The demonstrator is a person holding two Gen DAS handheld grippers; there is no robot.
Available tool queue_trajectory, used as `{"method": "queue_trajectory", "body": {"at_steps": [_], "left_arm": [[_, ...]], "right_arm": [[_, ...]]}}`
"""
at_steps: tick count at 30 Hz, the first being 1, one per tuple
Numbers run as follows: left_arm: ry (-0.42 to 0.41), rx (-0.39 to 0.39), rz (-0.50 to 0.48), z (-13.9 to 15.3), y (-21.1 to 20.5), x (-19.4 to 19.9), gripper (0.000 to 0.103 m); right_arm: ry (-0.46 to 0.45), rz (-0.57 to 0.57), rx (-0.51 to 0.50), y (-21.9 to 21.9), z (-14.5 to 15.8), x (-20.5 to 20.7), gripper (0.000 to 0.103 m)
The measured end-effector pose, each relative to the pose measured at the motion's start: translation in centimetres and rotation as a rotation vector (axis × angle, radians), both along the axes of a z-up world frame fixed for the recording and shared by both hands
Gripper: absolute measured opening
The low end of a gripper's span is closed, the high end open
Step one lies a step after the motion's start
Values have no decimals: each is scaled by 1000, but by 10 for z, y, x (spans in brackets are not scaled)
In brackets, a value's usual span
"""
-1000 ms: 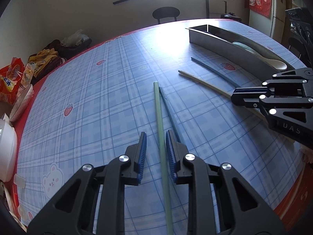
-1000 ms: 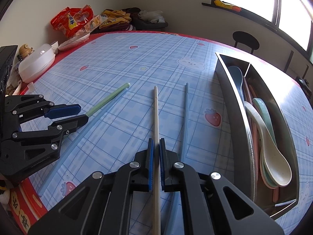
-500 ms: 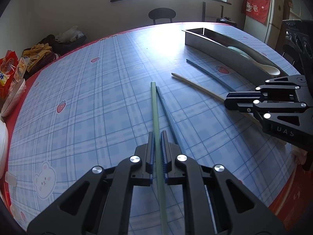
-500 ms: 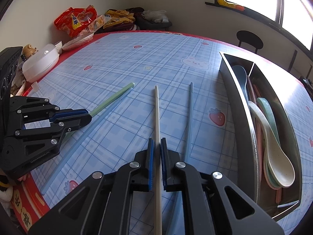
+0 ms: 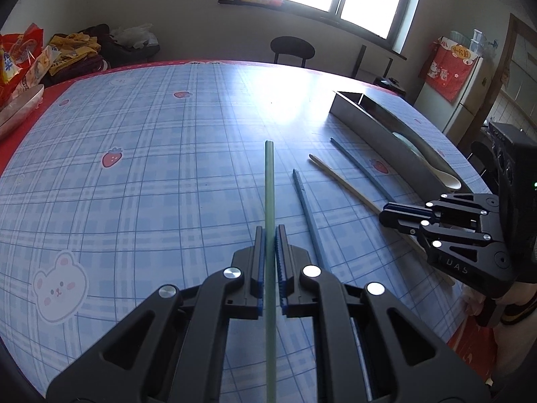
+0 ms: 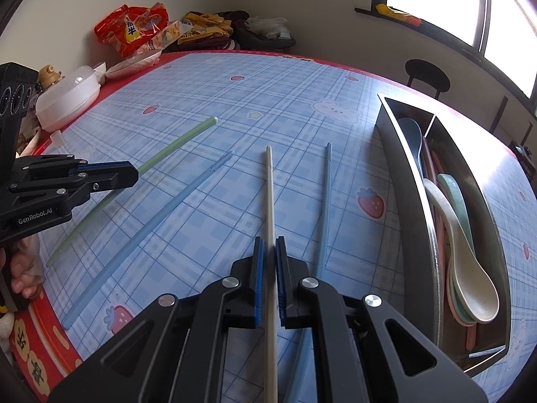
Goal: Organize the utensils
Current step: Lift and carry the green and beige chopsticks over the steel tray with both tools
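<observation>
The left gripper (image 5: 268, 231) is clamped on the green chopstick (image 5: 269, 181), the right gripper (image 6: 270, 243) on the beige chopstick (image 6: 270, 194) — both should stay level on the way to the metal tray (image 6: 407, 181), right of the right gripper. The tray's far compartment is hard to see.

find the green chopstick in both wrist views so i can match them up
Left wrist: the green chopstick runs straight up the middle, clamped in the left gripper.
Right wrist: it lies at left, slanting up-right out of the left gripper.
Shared landmark: the metal utensil tray, right of centre in both.
</observation>
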State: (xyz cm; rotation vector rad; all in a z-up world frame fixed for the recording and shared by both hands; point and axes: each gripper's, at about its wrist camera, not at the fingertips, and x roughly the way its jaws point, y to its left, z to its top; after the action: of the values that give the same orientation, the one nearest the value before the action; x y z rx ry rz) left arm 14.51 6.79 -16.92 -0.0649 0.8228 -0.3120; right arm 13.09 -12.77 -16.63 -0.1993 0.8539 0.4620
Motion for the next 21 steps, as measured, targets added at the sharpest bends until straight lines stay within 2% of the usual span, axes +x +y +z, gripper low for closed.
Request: {"method": "queue_trajectory", "body": {"at_steps": [14, 21], "left_arm": [[-13, -9, 9, 2, 2, -1, 11], [-51, -7, 6, 7, 1, -8, 11]], "right_arm": [[-4, 5, 12, 1, 1, 0, 6], [-88, 6, 81, -9, 15, -13, 6]]}}
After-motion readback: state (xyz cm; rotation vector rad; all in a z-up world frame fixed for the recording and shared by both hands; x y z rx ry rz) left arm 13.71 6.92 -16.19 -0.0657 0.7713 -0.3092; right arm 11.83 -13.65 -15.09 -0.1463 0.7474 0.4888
